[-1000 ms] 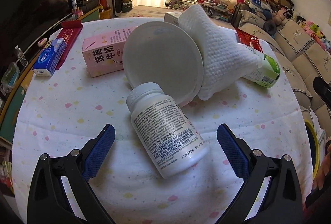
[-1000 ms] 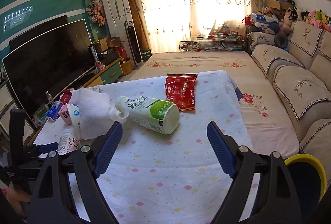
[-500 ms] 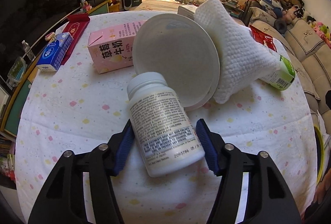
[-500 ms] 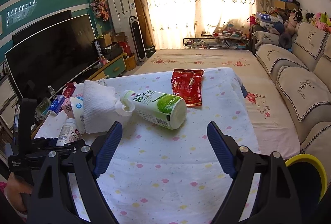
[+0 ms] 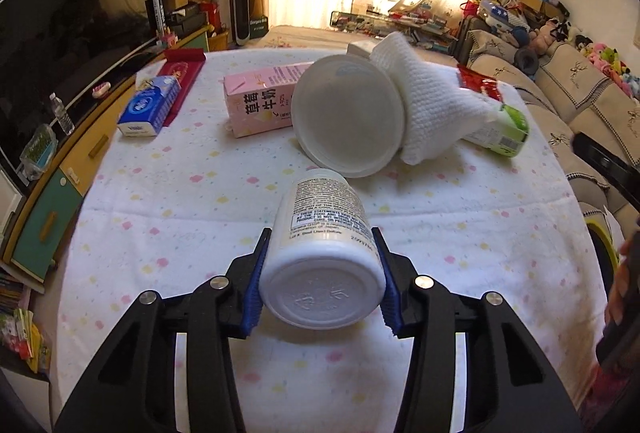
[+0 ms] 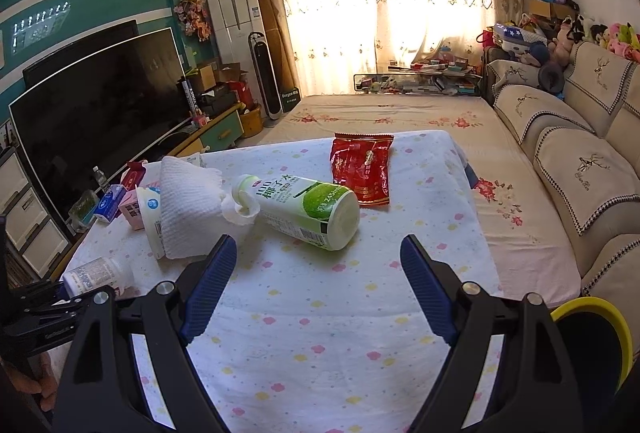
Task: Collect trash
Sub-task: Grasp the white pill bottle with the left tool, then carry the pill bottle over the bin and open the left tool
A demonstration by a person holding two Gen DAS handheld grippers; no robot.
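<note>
1. The table point(image 6: 420, 161), under a white cloth with pastel dots, fills both views; only the right wrist view shows its far edge and the sofa point(image 6: 568, 169) beside it.
2. The yellow-rimmed bin point(image 6: 592, 317) shows clearly only in the right wrist view, at the lower right off the table.
3. The green drink bottle point(image 6: 304, 209) lies on its side mid-table, whole in the right wrist view; from the left a white towel point(image 5: 432, 109) half hides it.
4. The right gripper point(image 6: 316, 273) stands wide apart with nothing between its fingers.
5. The left gripper point(image 5: 322, 275) has just been closing; its blue pads point(image 5: 254, 297) clamp the white pill bottle point(image 5: 326, 229), base toward the camera, lifted over the near table.
6. The red snack packet point(image 6: 362, 169) lies flat beyond the drink bottle.
</note>
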